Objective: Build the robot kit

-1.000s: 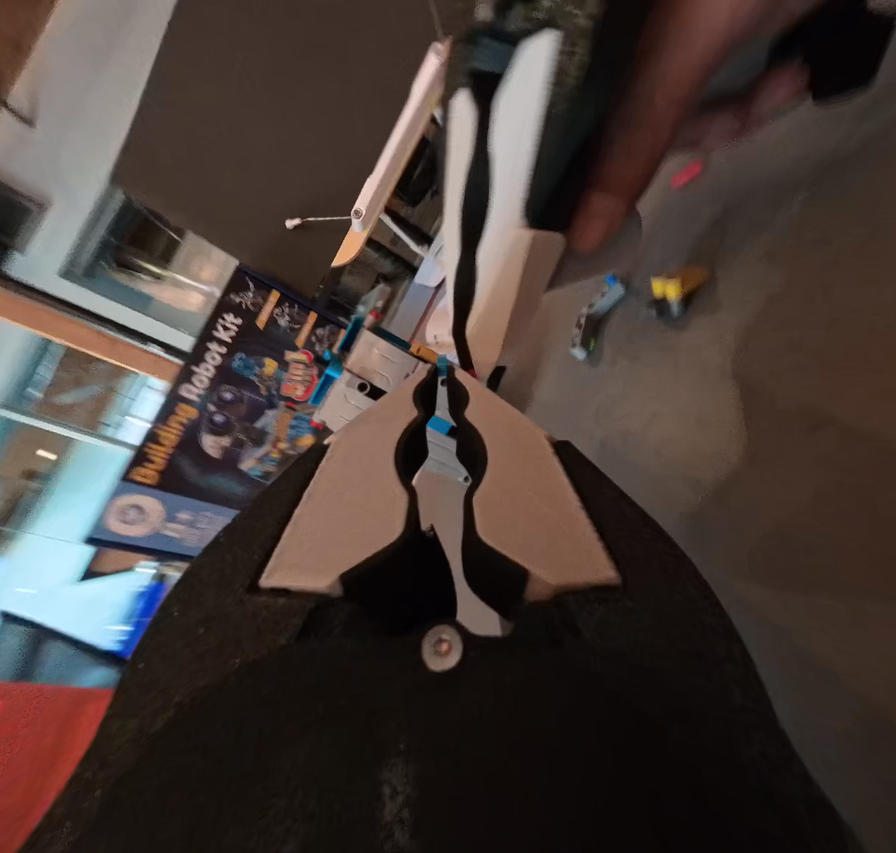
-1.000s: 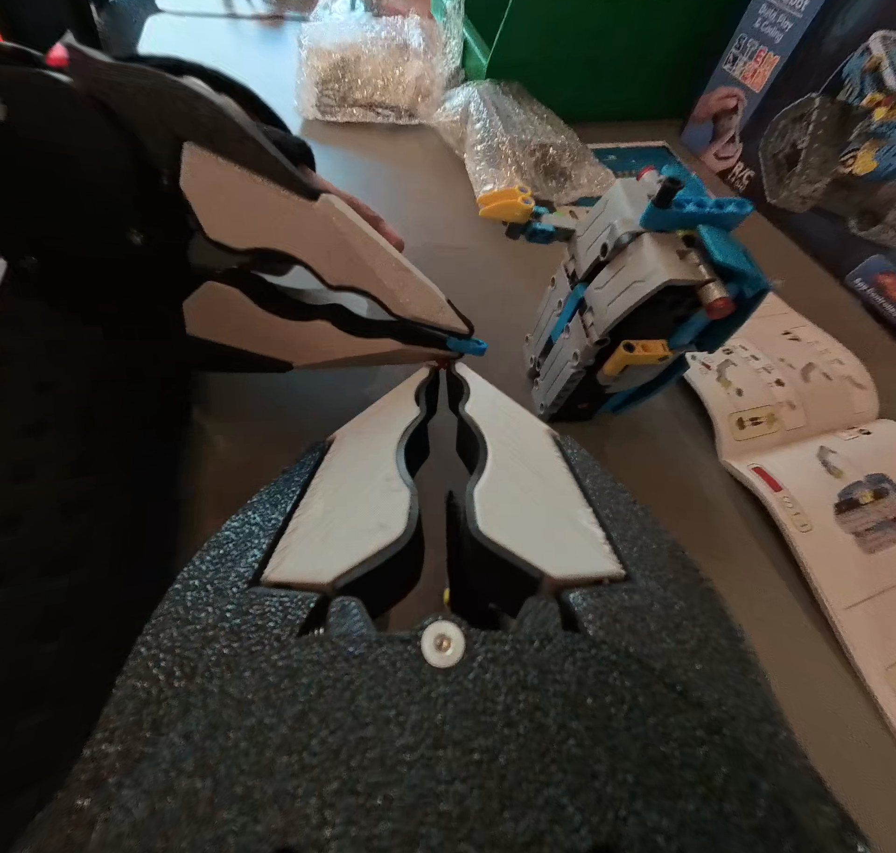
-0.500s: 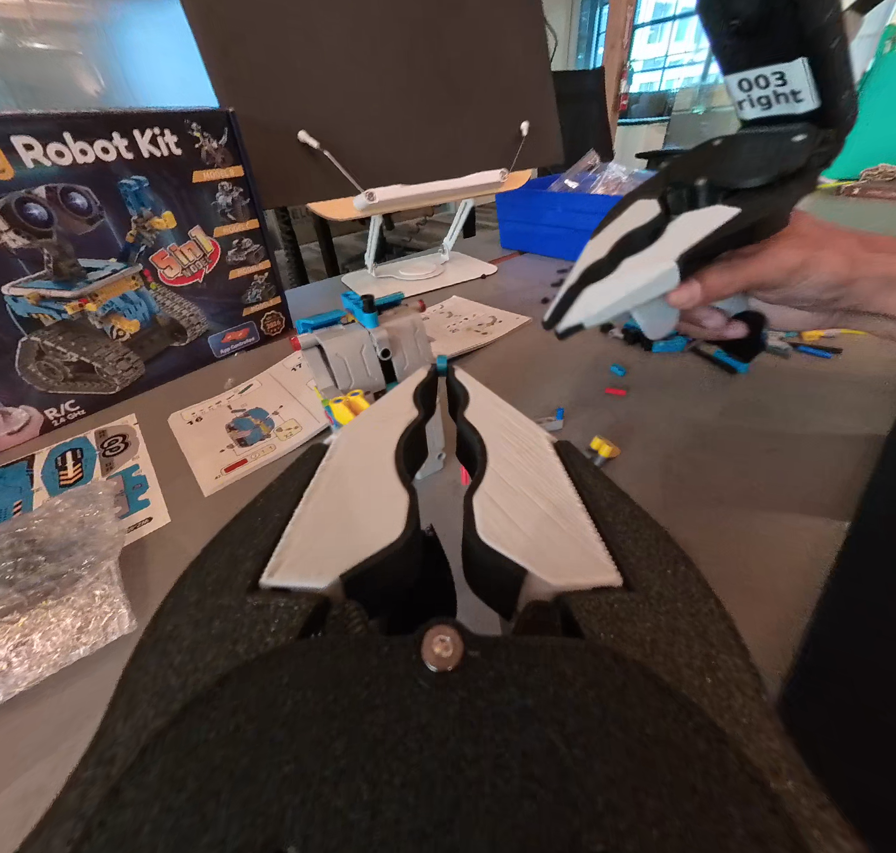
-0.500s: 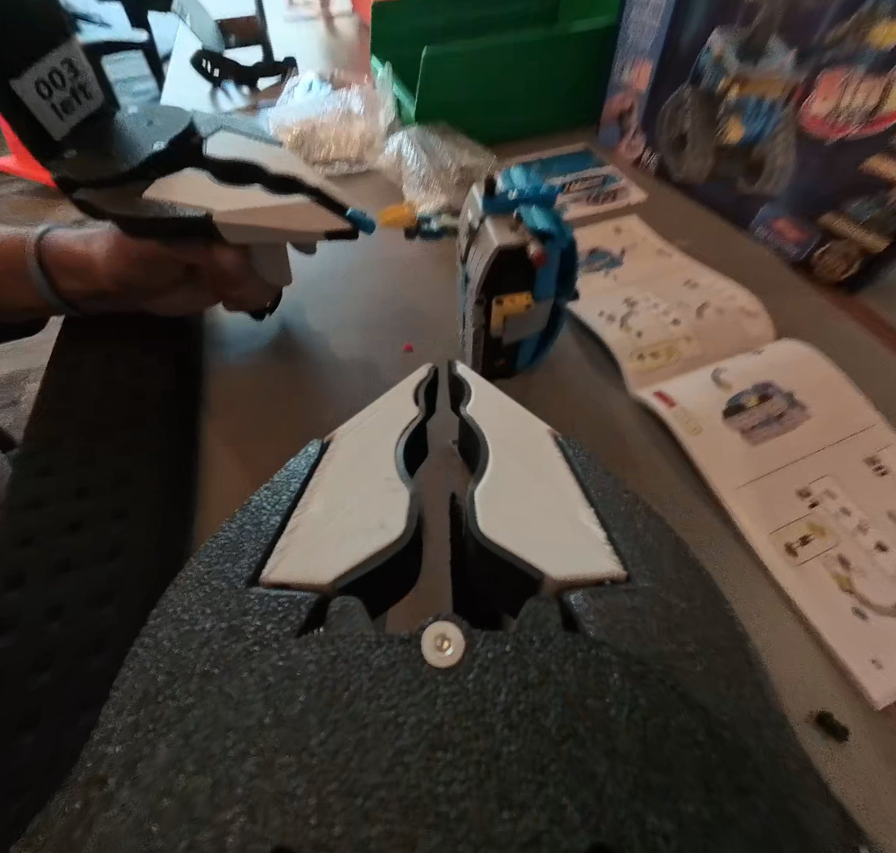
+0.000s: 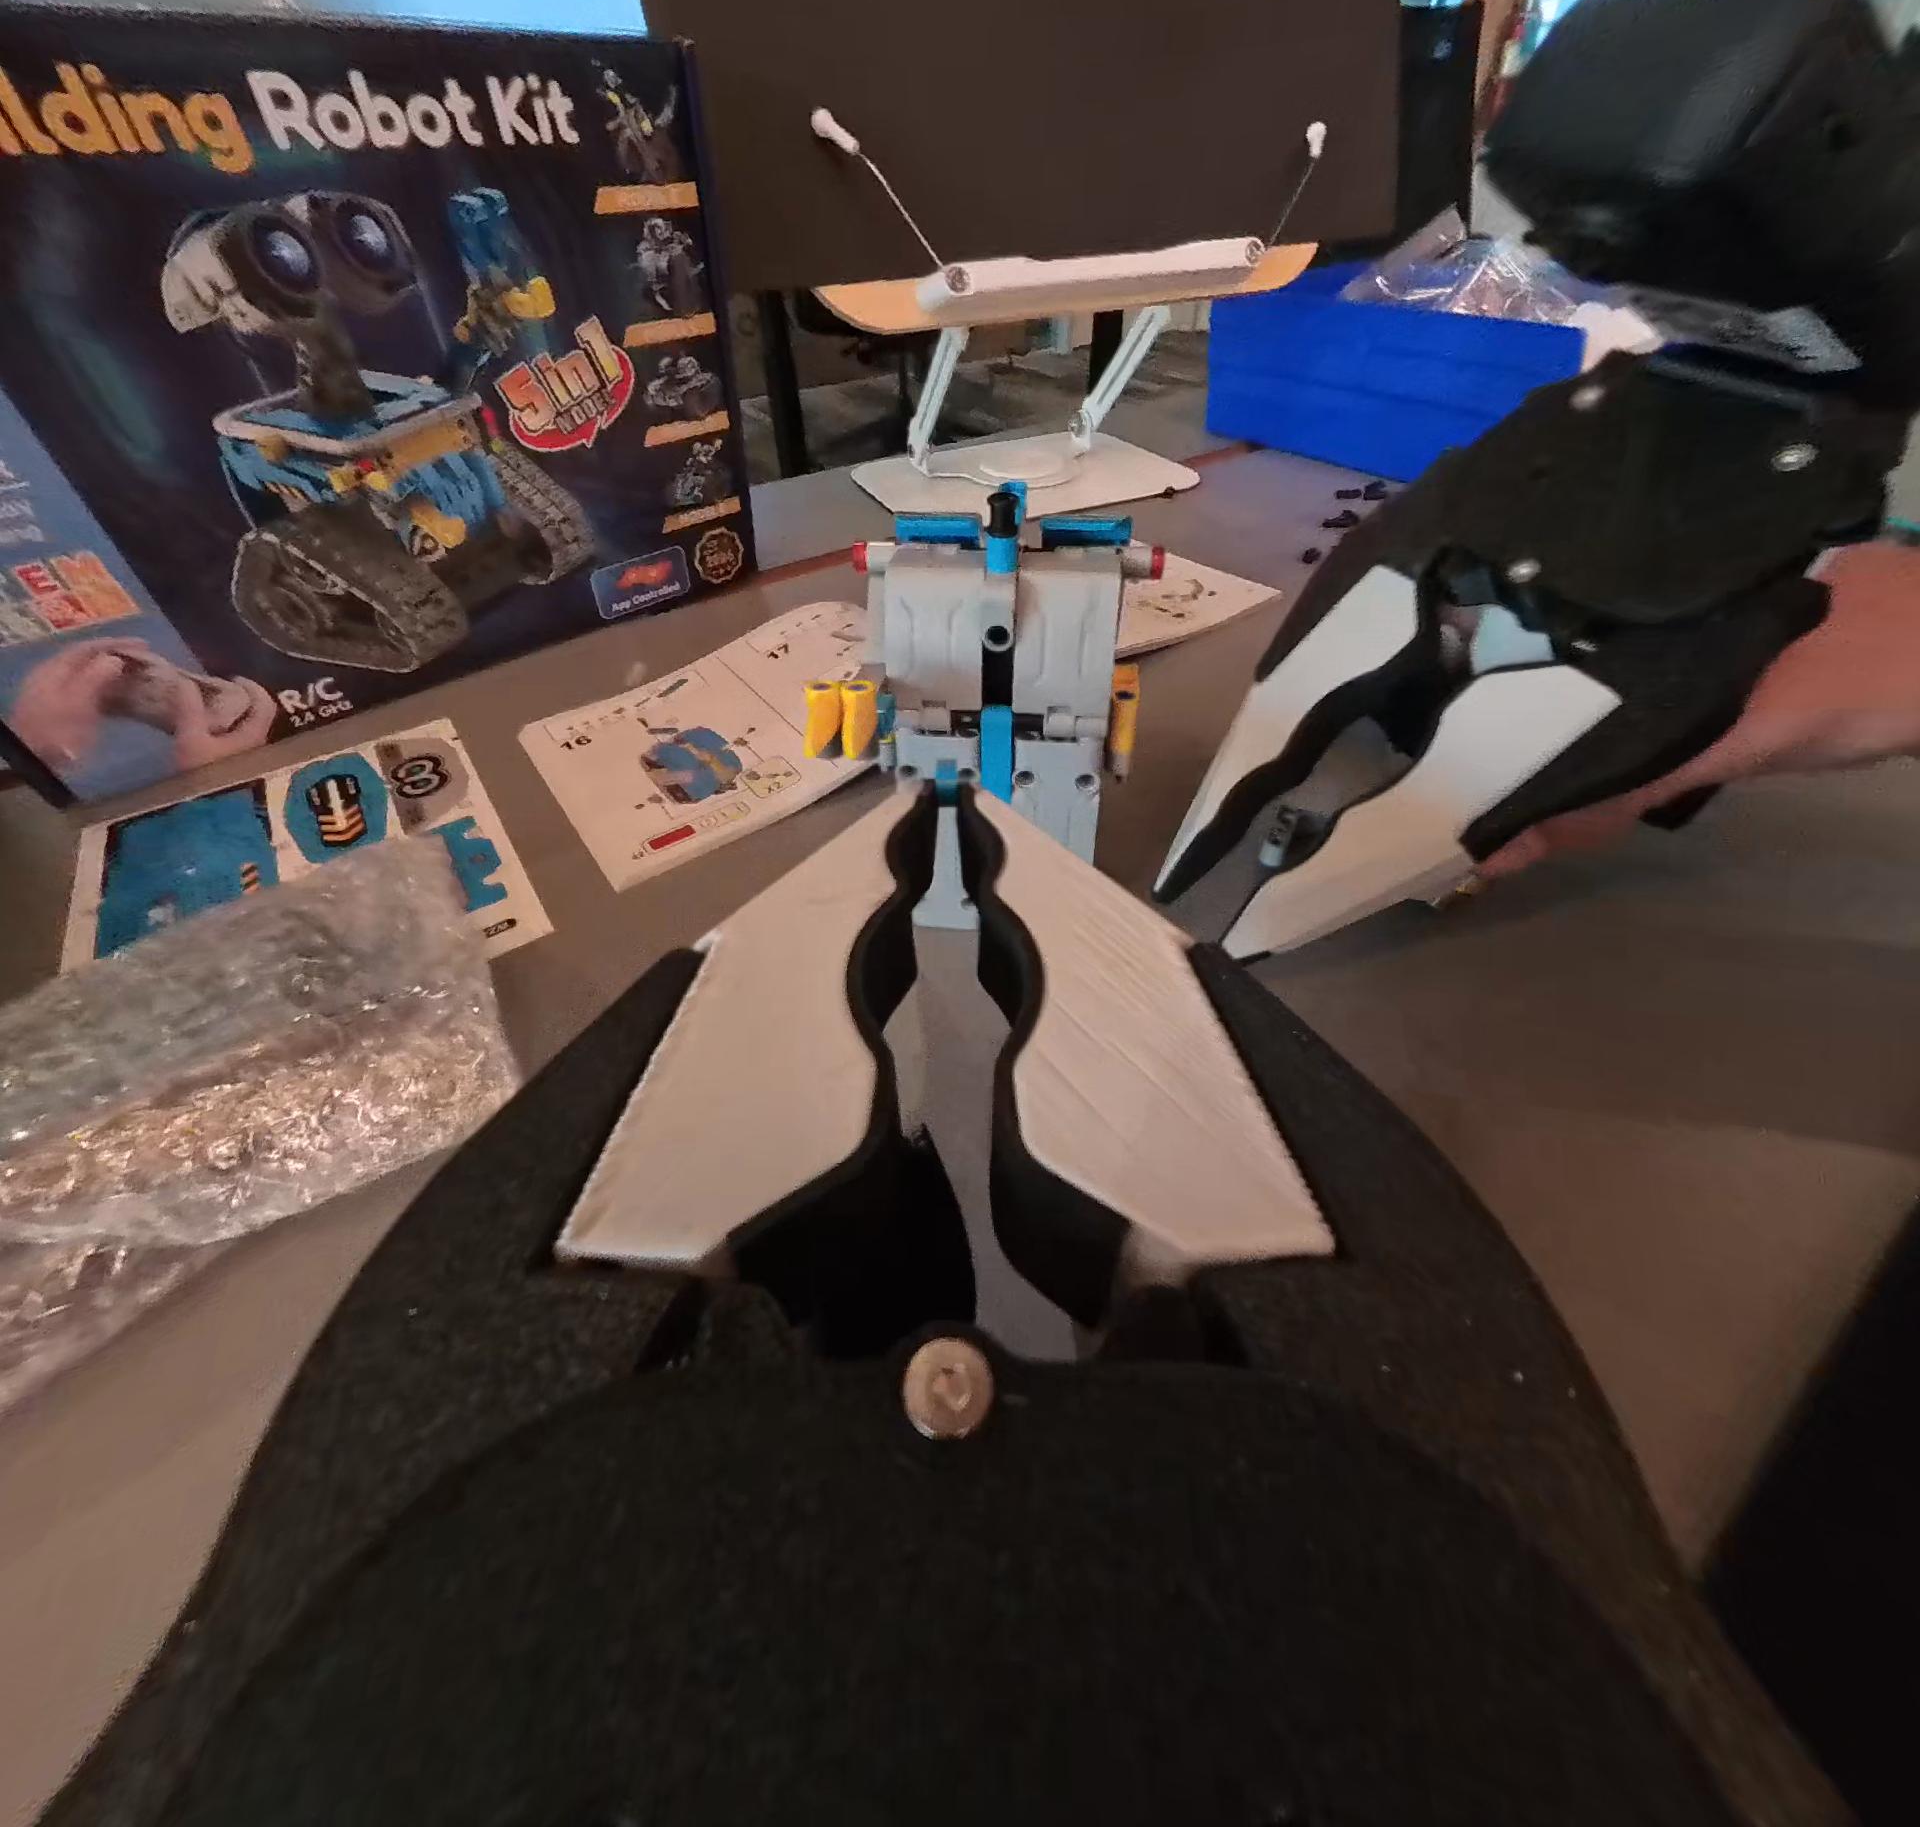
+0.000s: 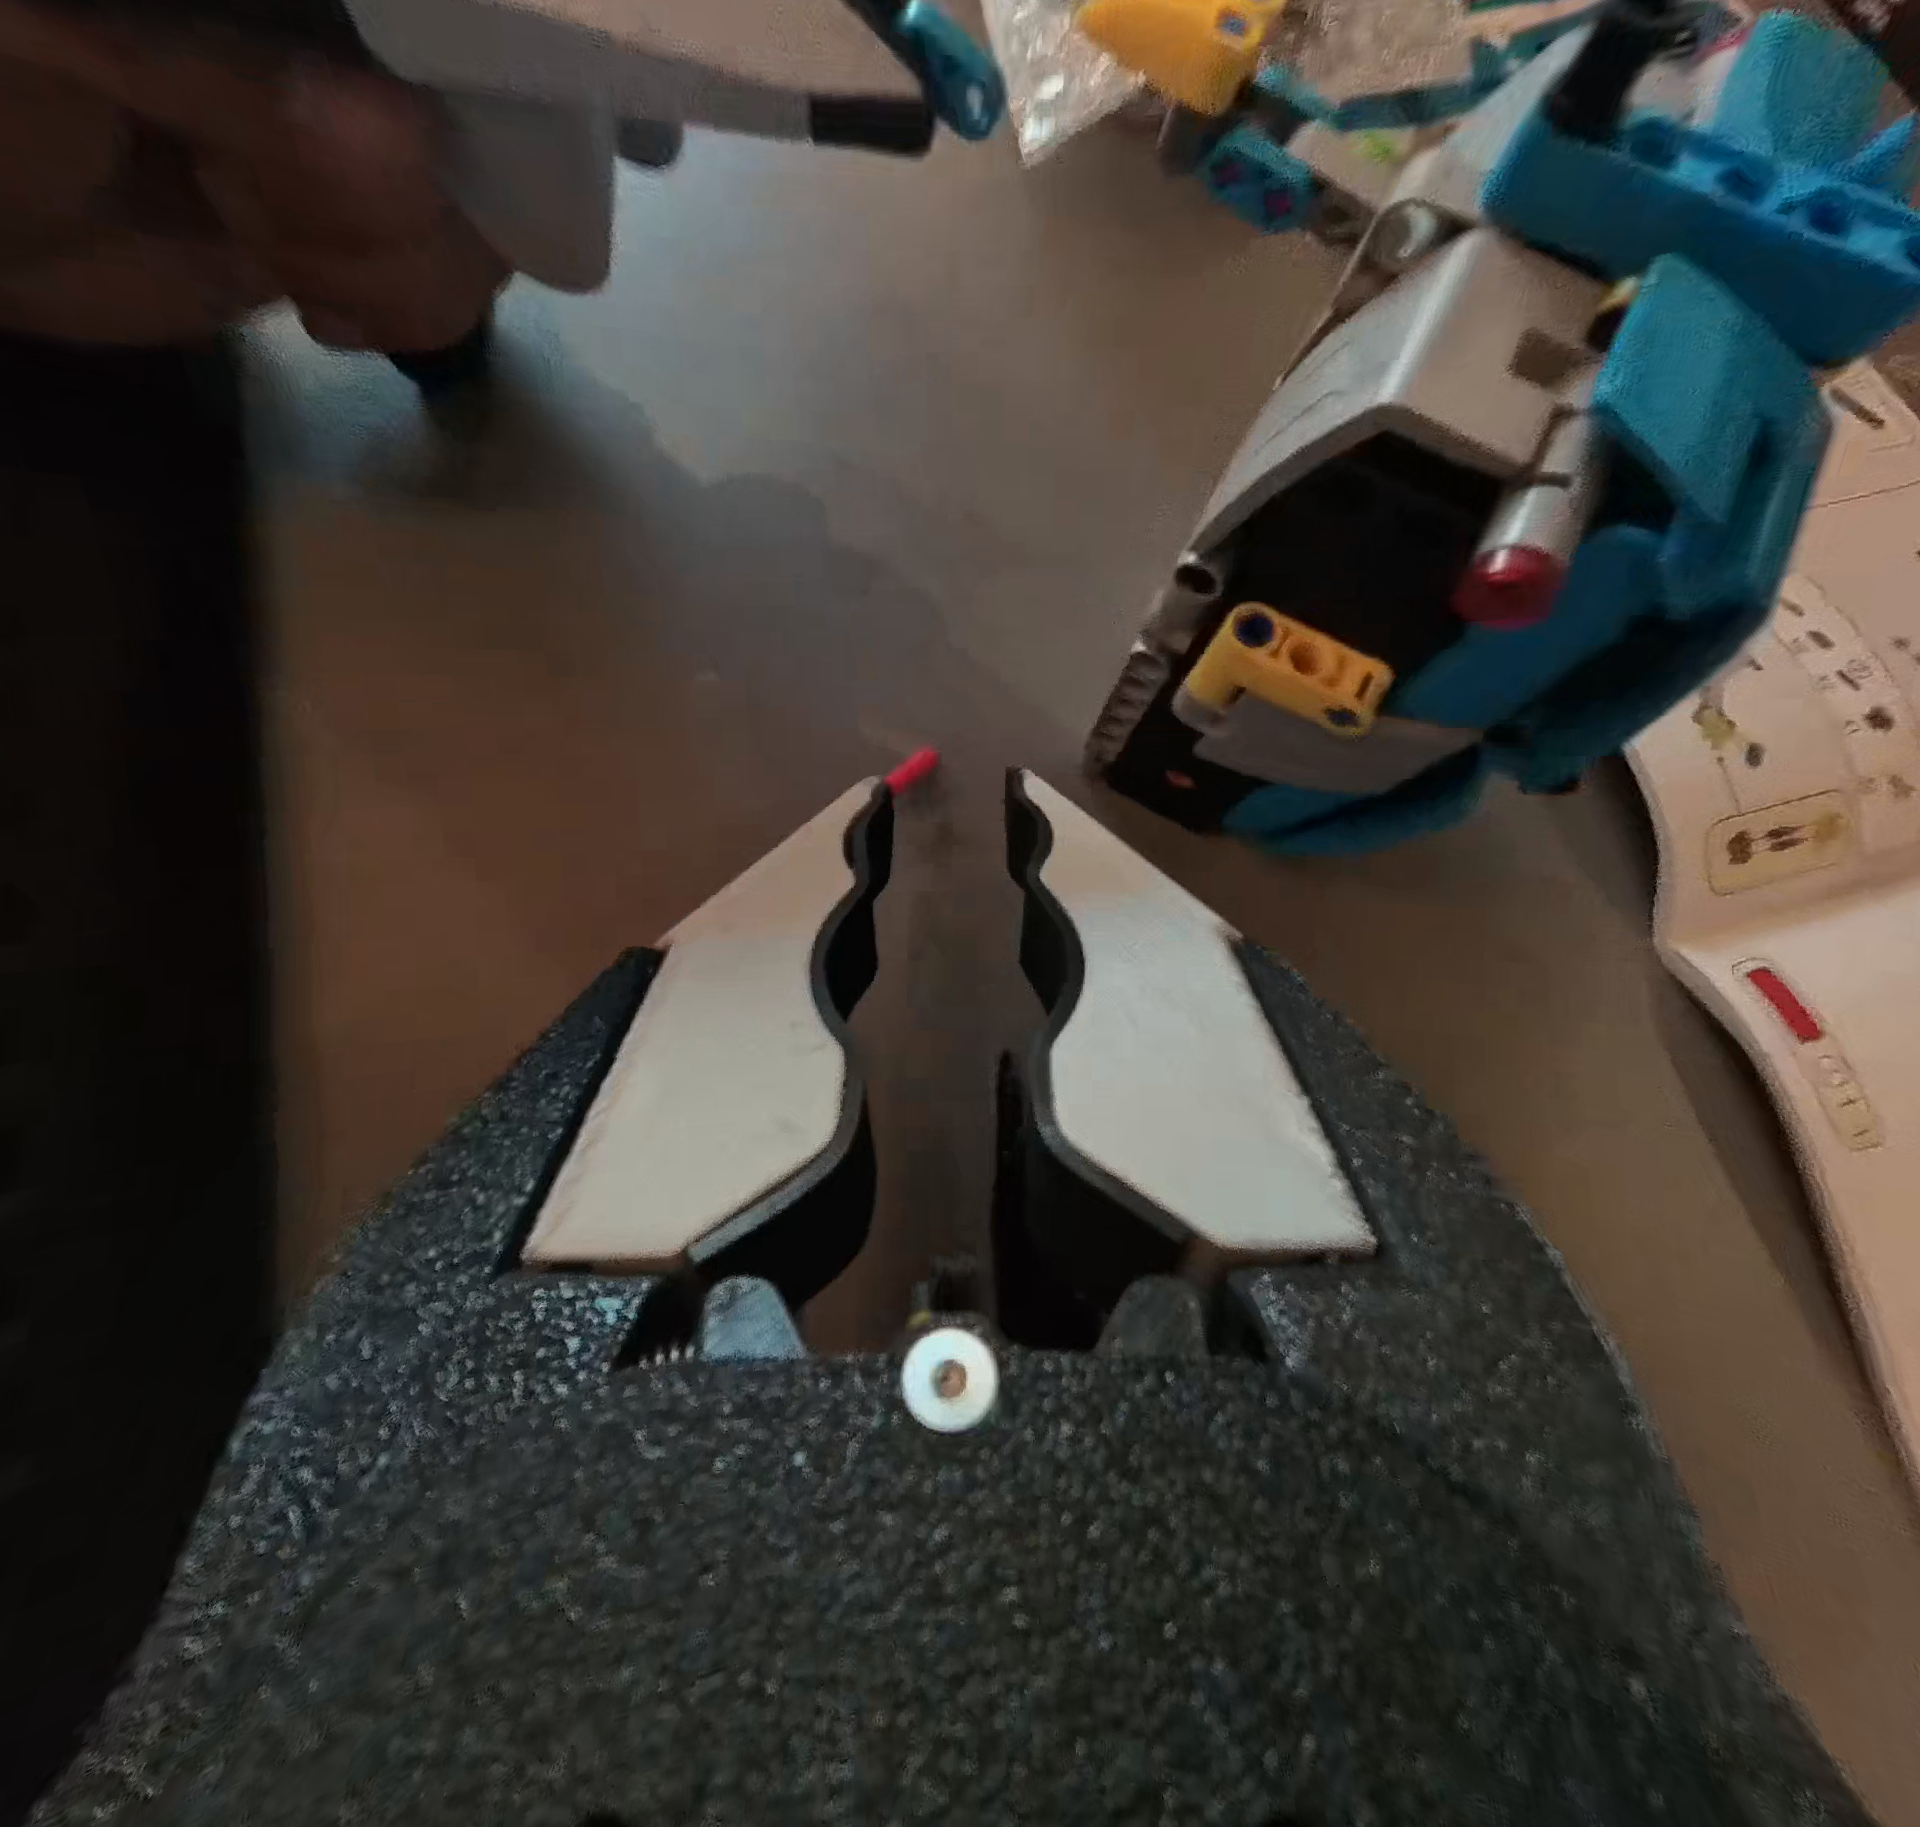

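Observation:
My left gripper (image 5: 943,790) is shut on a small blue connector piece (image 5: 945,772), held just in front of the grey and blue robot model (image 5: 997,634) standing on the table. In the right wrist view, the left gripper (image 6: 914,84) sits at the top left with the blue piece (image 6: 951,63) at its tip. My right gripper (image 6: 951,795) is open and low over the table, with a small red pin (image 6: 912,769) lying at its left fingertip. The model (image 6: 1455,447) is just to its right. The right gripper (image 5: 1195,923) also shows open beside the model in the left wrist view.
A robot kit box (image 5: 364,375) stands at the back left. An open instruction booklet (image 5: 707,738), a sticker sheet (image 5: 312,821) and a bubble-wrap bag (image 5: 229,1039) lie in front of it. A white stand (image 5: 1039,447) and a blue bin (image 5: 1382,375) are behind the model. The booklet (image 6: 1818,998) lies at the right. The tips of one gripper are about 10 cm away from the tips of the other.
My left gripper has swung level and come close to the model, still holding the blue piece. My right gripper has opened and dropped to the table by the red pin.

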Motion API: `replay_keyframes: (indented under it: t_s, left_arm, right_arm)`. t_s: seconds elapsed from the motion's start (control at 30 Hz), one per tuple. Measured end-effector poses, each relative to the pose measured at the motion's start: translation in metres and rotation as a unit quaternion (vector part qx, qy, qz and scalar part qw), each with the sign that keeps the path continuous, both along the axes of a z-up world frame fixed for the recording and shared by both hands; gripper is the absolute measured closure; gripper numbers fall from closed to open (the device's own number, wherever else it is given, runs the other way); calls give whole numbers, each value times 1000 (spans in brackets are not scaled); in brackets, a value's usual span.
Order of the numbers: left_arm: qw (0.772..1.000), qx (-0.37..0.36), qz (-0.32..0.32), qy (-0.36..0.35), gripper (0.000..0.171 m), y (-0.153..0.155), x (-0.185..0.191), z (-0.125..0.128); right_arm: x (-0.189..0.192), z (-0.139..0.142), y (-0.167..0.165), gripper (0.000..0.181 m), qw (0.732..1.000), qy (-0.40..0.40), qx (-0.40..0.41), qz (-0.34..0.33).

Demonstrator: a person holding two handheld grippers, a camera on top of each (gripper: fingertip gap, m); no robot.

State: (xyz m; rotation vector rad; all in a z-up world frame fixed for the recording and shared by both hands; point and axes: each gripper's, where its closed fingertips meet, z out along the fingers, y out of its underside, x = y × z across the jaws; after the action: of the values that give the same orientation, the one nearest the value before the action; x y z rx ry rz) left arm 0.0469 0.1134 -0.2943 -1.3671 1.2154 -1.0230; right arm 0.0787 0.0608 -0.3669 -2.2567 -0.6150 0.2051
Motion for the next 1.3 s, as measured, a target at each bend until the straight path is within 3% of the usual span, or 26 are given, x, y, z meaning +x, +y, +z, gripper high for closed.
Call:
replay_keyframes:
  t_s: [0.17,0.4,0.6,0.7,0.8,0.93,1.07,1.3]
  left_arm:
    - [999,30,-17,24,169,-10,5,-7]
    - [999,36,-16,27,169,-10,7,-8]
    - [999,34,-17,30,168,-10,8,-9]
    - [998,40,-17,35,169,-11,9,-10]
    - [999,33,-16,35,169,-13,9,-10]
    - [999,4,-34,12,169,-29,15,-2]
    - [999,16,-22,-19,169,-41,19,12]
    - [997,66,38,-11,169,-29,16,14]
  right_arm:
    - [-5,-9,-2,158,996,75,-53,-9]
    - [-26,-26,8,161,998,28,-58,-26]
    - [-29,-26,9,178,996,55,-70,-22]
    - [-27,-25,7,178,994,75,-78,-19]
    - [-32,6,4,178,990,139,-16,7]
    - [-40,79,-3,178,945,312,93,36]
    - [-36,90,-2,178,932,341,124,13]
    - [-38,83,6,177,942,308,128,-14]
